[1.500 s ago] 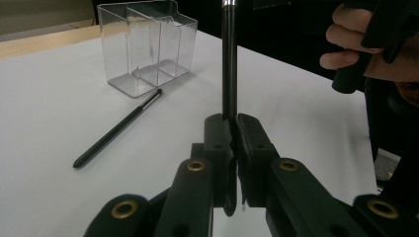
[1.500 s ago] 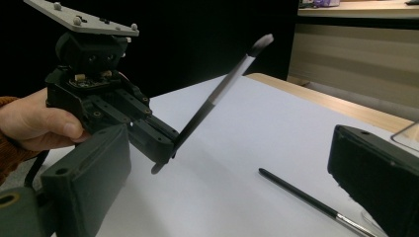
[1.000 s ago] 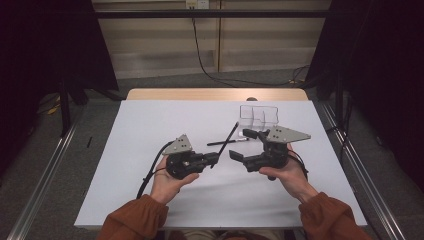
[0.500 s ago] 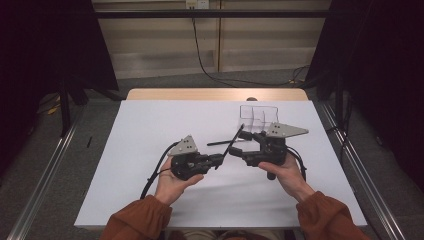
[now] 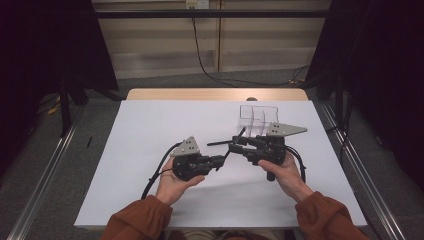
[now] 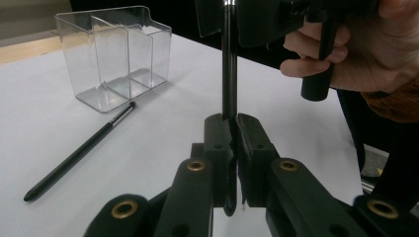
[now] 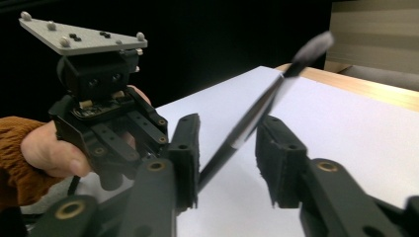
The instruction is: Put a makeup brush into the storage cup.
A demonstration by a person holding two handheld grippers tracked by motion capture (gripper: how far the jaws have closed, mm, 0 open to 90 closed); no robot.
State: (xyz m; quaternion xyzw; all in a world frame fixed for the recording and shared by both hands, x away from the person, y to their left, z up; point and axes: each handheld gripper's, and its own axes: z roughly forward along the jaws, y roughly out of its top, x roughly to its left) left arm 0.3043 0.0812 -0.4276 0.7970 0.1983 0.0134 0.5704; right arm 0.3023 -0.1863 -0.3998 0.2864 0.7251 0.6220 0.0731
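The left gripper (image 5: pixel 223 161) is clamping its jaws together on the lower end of a thin black brush (image 6: pixel 229 69), which is rising from between them toward the right gripper (image 5: pixel 234 145). Compared with a second ago, the two grippers are sitting closer together near the middle of the table (image 5: pixel 150 130), and the brush is now bridging them. The right gripper's jaws have just been closing, with the brush shaft (image 7: pixel 247 131) passing between them; in the right gripper view it is lying against one pad while a gap is showing at the other, so the jaws are standing apart and not yet pressing on it. The soft brush tip (image 7: pixel 312 47) is sticking out beyond the right gripper's jaws.

A clear divided box (image 5: pixel 258 119) is standing just behind the right gripper, near the far right part of the table. A second black brush (image 6: pixel 79 151) is lying flat on the white surface ahead and to the left of the left gripper, its tip just beside the box (image 6: pixel 114 54). To the left of the left gripper, wide bare table is stretching out to the edge.
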